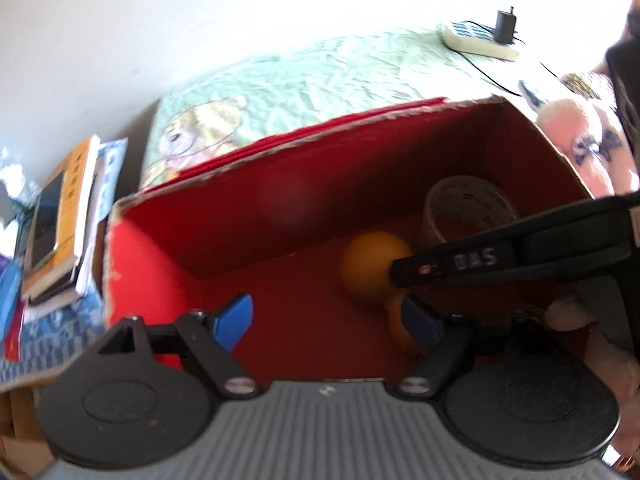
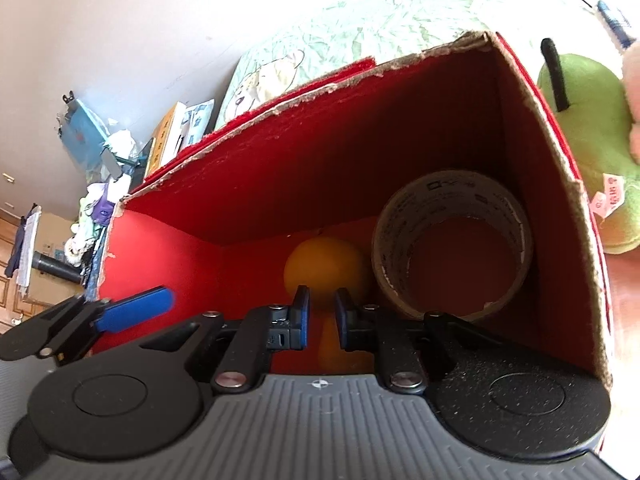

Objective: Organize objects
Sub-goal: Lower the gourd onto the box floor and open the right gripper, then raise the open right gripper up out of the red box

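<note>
A red cardboard box [image 1: 280,184] stands open on the bed; it also shows in the right wrist view [image 2: 280,184]. Inside lie an orange ball [image 1: 368,268] [image 2: 320,268], a second orange ball [image 1: 400,328] [image 2: 340,352] nearer me, and a tape roll [image 1: 468,208] [image 2: 452,240] in the far right corner. My left gripper [image 1: 328,320] is open and empty over the box floor. My right gripper [image 2: 322,320] hangs just above the nearer ball, its blue pads [image 2: 302,316] a narrow gap apart, holding nothing. Its arm [image 1: 500,260] crosses the left wrist view.
A green plush pear [image 2: 584,140] and a pink plush [image 1: 588,148] lie right of the box. A power strip with a plug [image 1: 480,40] sits at the back. Books [image 1: 64,208] are stacked on the left. The bed has a green sheet [image 1: 320,76].
</note>
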